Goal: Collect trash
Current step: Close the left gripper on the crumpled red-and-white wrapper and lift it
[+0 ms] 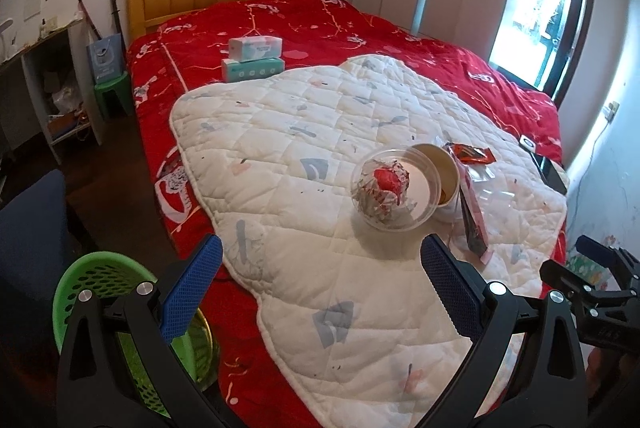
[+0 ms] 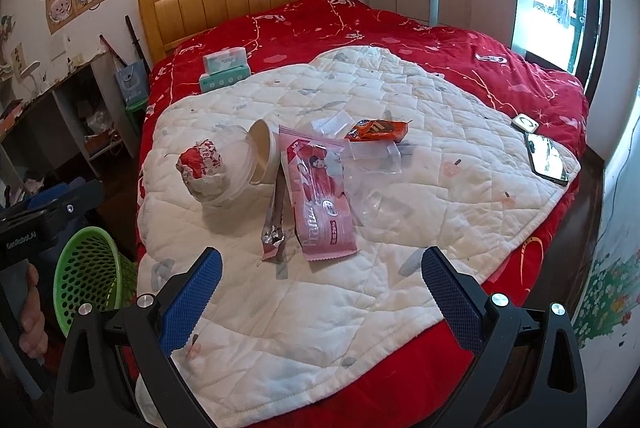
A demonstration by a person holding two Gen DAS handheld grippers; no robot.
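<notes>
Trash lies on a white quilted mat (image 2: 360,308) on the red bed. A clear plastic lid (image 1: 394,188) holds a crumpled red-and-white wrapper (image 1: 382,186), also seen in the right wrist view (image 2: 202,166). Beside it lies a tipped paper cup (image 2: 266,152), a pink wrapper (image 2: 320,196), a silver wrapper (image 2: 274,224), an orange wrapper (image 2: 378,130) and clear plastic bags (image 2: 374,156). My left gripper (image 1: 320,292) is open and empty, short of the lid. My right gripper (image 2: 320,296) is open and empty, short of the pink wrapper. A green basket (image 1: 120,304) stands on the floor at left.
Two tissue boxes (image 1: 253,58) sit near the wooden headboard. A phone (image 2: 546,158) and a small white device (image 2: 525,123) lie at the mat's right edge. A shelf unit (image 1: 52,88) and a green stool (image 1: 114,92) stand left of the bed. A wardrobe stands behind.
</notes>
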